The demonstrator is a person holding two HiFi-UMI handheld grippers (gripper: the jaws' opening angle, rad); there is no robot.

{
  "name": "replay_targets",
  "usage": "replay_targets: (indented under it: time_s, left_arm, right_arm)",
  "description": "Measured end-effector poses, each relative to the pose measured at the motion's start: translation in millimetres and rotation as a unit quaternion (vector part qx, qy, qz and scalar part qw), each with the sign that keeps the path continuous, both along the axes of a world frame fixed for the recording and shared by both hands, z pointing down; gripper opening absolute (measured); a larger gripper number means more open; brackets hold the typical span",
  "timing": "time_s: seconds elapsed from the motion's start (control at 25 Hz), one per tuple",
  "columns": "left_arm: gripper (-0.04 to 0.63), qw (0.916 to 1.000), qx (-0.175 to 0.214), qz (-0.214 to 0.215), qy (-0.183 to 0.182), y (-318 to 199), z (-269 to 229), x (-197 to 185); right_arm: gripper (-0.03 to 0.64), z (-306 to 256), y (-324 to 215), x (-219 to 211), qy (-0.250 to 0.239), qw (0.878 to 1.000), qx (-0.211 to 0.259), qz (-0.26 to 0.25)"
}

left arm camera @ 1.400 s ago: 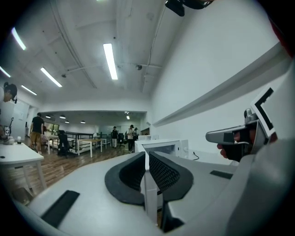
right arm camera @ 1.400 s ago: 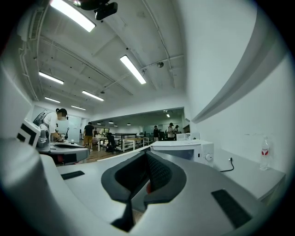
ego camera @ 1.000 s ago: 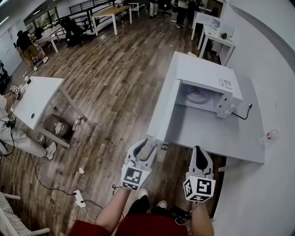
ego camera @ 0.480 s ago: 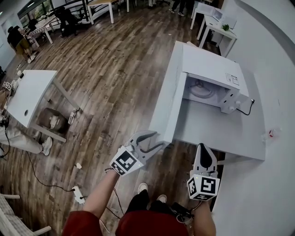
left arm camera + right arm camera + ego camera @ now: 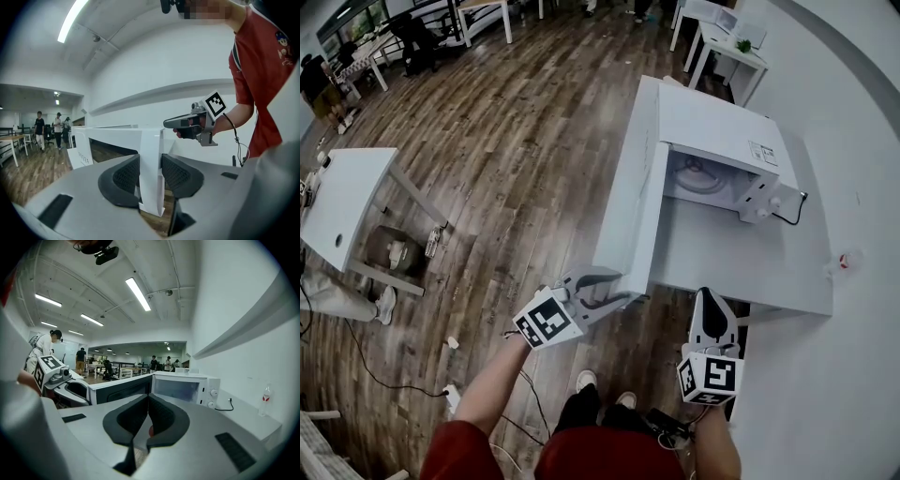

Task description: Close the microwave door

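The right gripper (image 5: 149,401), jaws together, fills the lower centre; beyond it a white microwave (image 5: 192,387) stands centre-right, its door (image 5: 119,389) swung open toward the left, a bottle (image 5: 266,399) at far right.

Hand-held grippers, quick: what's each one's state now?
Left hand-held gripper: jaws just closed further, gripping the microwave door.
Right hand-held gripper: shut, empty.

White table (image 5: 337,202) left; small bottle (image 5: 266,400) on counter (image 5: 722,255).
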State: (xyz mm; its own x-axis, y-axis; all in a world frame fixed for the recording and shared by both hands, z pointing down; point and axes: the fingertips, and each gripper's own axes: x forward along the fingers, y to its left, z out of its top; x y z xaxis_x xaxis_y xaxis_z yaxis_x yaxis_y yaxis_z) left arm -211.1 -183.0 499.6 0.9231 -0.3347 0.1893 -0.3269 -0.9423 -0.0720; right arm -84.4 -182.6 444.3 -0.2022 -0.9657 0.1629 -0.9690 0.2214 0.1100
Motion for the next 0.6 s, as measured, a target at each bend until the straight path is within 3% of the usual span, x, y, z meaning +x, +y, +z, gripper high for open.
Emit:
replay_targets:
  time_s: [0.24, 0.6]
  left_arm:
    - [0.163, 1.0, 0.002, 0.0, 0.001, 2.8, 0.5, 8.4]
    - [0.163, 0.9989, 0.006, -0.045, 0.012, 6.6, -0.7, 47.8]
  right_arm:
    - [0.028, 0.6, 2.6, 2.8, 0.003, 1.0, 0.005, 0.011]
    - [0.028, -1.0, 18.7, 42.4, -0.01, 0.999, 0.011, 0.045]
